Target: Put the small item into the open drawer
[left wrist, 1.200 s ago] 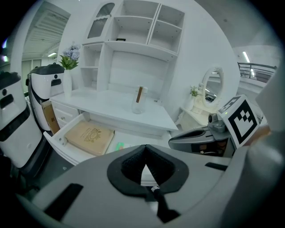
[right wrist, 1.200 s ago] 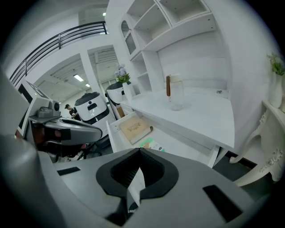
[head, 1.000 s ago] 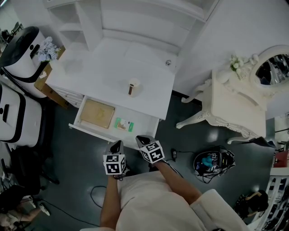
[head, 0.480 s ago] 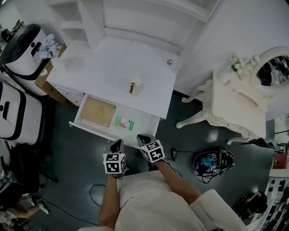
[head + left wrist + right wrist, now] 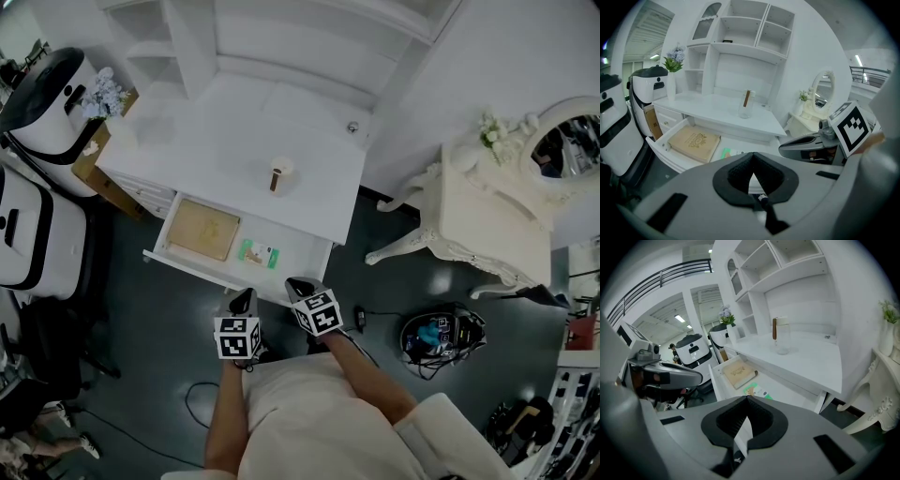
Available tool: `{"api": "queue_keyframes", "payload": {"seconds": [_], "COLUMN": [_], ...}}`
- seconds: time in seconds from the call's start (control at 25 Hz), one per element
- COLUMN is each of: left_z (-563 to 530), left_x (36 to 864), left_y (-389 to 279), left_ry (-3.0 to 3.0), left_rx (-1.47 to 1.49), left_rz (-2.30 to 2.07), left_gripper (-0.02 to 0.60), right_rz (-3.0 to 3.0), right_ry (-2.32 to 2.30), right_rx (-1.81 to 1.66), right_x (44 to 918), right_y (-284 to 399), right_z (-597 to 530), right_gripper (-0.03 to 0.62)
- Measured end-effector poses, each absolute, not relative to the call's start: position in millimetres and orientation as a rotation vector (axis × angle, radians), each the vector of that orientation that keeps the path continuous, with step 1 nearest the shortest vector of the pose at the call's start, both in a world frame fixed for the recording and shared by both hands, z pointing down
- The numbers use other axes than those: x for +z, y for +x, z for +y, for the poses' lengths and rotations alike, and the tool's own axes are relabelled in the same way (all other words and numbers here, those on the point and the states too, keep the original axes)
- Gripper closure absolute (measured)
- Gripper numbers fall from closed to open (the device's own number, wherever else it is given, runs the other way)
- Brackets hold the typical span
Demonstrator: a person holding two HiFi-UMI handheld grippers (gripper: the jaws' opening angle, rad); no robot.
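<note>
The white desk's drawer (image 5: 302, 255) stands pulled open. A small green-and-white packet (image 5: 258, 254) lies in it beside a tan book (image 5: 202, 230); the packet (image 5: 727, 152) and book (image 5: 695, 142) also show in the left gripper view, and the packet (image 5: 757, 390) in the right gripper view. Both grippers hang side by side over the dark floor, just short of the drawer's front. My left gripper (image 5: 244, 298) is shut with nothing in it, its pads (image 5: 740, 171) meeting. My right gripper (image 5: 295, 286) is shut and empty as well (image 5: 747, 399).
A glass with a brown stick (image 5: 277, 174) stands on the desk top (image 5: 216, 131). A white-and-black machine (image 5: 42, 103) and a flower vase (image 5: 101, 94) are at the left. An ornate side table (image 5: 487, 216) stands at the right, with a bag (image 5: 441, 337) and cables on the floor.
The head view has drifted very slightly. Both grippers stay where they were, shut.
</note>
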State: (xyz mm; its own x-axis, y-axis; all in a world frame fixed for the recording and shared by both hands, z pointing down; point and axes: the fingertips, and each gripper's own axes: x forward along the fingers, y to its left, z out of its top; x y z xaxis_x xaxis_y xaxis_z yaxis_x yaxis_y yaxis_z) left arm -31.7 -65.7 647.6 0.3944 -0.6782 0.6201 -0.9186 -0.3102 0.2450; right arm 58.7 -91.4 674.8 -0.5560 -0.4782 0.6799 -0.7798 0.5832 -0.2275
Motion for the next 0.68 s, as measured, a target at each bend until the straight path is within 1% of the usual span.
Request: {"api": "queue_keyframes", "payload": {"seconds": [0.68], "left_z": [-56], "left_x": [650], "left_y": [-41], "left_ry": [2.078], "left_rx": [0.547], "left_rz": [-1.334], "left_gripper": [0.566], "right_rz": [-2.238], "right_ry": [0.989], "right_rx": [0.761], "right_x": [677], "right_y": [48], "right_z": [-79], "right_gripper": [0.568]}}
